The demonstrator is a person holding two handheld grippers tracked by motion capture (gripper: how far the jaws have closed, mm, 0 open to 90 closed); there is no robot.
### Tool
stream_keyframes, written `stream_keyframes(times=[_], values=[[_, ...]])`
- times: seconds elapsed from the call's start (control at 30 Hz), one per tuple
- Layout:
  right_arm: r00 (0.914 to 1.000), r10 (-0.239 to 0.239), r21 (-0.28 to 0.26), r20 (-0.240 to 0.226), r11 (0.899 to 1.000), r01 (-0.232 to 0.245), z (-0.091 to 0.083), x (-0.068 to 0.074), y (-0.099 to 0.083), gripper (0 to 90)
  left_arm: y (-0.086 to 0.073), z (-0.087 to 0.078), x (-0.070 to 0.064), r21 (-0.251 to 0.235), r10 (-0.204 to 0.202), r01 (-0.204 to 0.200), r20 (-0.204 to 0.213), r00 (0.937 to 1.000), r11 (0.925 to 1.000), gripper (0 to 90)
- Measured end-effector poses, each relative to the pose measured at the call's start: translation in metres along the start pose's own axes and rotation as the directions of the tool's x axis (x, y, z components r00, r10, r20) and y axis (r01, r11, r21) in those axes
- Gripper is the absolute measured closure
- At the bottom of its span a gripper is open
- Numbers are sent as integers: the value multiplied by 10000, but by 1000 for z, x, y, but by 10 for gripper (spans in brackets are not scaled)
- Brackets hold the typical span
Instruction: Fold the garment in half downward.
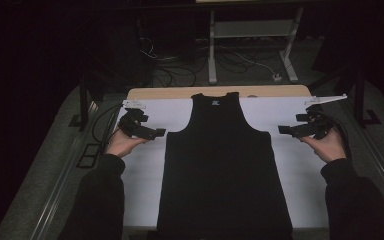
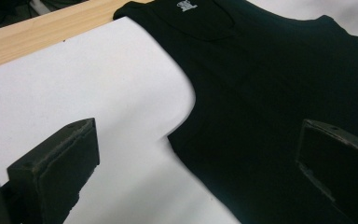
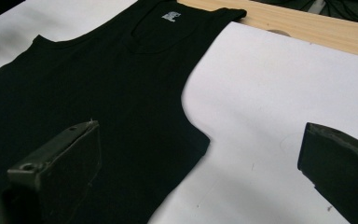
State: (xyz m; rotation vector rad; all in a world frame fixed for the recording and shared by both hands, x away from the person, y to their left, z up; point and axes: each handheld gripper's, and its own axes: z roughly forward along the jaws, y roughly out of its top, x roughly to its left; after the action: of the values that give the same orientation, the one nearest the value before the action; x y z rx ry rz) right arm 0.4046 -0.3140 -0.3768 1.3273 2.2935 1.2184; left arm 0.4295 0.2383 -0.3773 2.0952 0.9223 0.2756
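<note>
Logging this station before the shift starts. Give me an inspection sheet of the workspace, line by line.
Surface: white sheet over a wooden table.
Job's things: black tank top lying flat, neck away from the person.
Clutter: nothing seen on the sheet.
Grippers: left gripper and right gripper both open, flanking the top, holding nothing.
Cables: loose cables on the floor beyond the table.
Surroundings: dark room, white desk frame behind.

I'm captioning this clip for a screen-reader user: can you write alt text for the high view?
A black tank top lies flat, neck away from the person, on a white sheet covering a wooden table. A person's hands hold the left tool and the right tool open beside its armholes, gripping nothing.
</note>
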Motion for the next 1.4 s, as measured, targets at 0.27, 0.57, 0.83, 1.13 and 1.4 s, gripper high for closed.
stream_keyframes(times=[0.27,0.57,0.83,1.13,1.4], values=[[10000,44,65,-22,10000,-44,8,-3,2,0,4,13,4,313,86,-85,-48,10000,9995,0],[9998,188,177,-26,9997,-188,19,-9,-1,0,4,26,5,581,138,-138,13,9999,9982,0],[9996,265,290,-37,9992,-264,27,-11,-3,0,-2,38,10,776,-86,85,8,10000,9969,0],[9990,428,308,-137,9986,-424,38,-13,-7,0,-6,53,9,947,-134,112,229,9996,9954,0],[9985,535,414,-120,9977,-530,50,-14,-11,0,-11,64,11,1122,-291,257,290,9992,9933,0]])
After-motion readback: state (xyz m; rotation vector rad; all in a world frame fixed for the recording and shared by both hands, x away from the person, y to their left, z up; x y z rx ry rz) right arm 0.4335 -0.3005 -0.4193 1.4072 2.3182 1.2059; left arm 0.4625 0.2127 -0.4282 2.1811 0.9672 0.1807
